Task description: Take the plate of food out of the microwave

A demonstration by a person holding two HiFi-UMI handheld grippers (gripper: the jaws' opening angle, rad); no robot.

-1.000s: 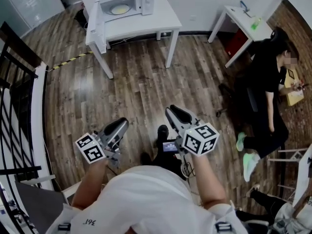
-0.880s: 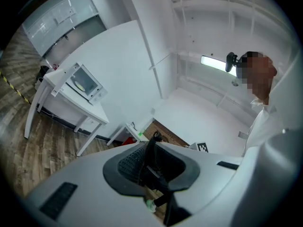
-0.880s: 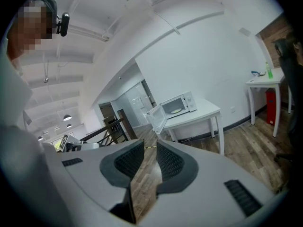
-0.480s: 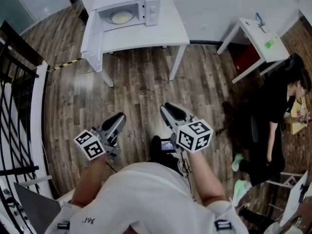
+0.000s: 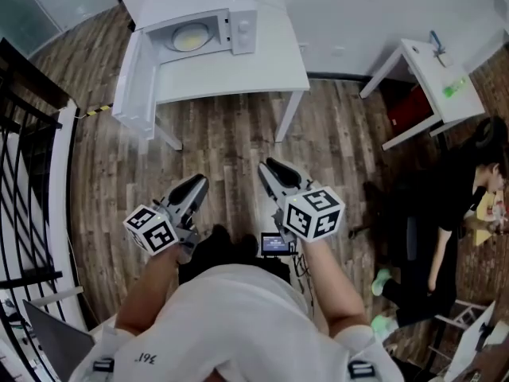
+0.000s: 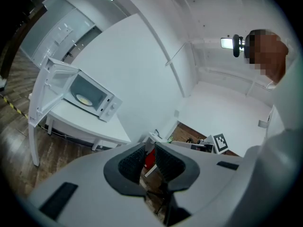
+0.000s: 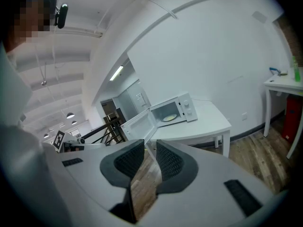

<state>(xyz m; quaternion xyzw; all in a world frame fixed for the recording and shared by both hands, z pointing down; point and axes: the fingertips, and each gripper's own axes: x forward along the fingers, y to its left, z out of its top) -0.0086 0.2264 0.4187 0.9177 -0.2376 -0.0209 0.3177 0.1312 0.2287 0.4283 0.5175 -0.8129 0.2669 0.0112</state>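
Observation:
A white microwave (image 5: 208, 29) stands on a white table (image 5: 254, 66) at the far side of the floor, its door (image 5: 130, 86) swung open to the left. Inside lies a plate of yellowish food (image 5: 188, 37). My left gripper (image 5: 198, 185) and right gripper (image 5: 267, 169) are held side by side over the wooden floor, well short of the table, both pointing at it. Each has its jaws slightly apart with nothing between them. The left gripper (image 6: 149, 156) view shows the microwave (image 6: 93, 97) and plate (image 6: 84, 99). The right gripper (image 7: 150, 157) view shows the microwave (image 7: 174, 109) and plate (image 7: 169, 118).
A second white table (image 5: 436, 76) with small items stands at the right. A person in black (image 5: 465, 205) sits on the floor beside it. A black railing (image 5: 32, 173) runs along the left. Yellow-black tape (image 5: 91, 111) lies on the floor by the table leg.
The table and microwave have come nearer and larger in the head view as I walk toward them. Both grippers travel forward with me, jaws unchanged.

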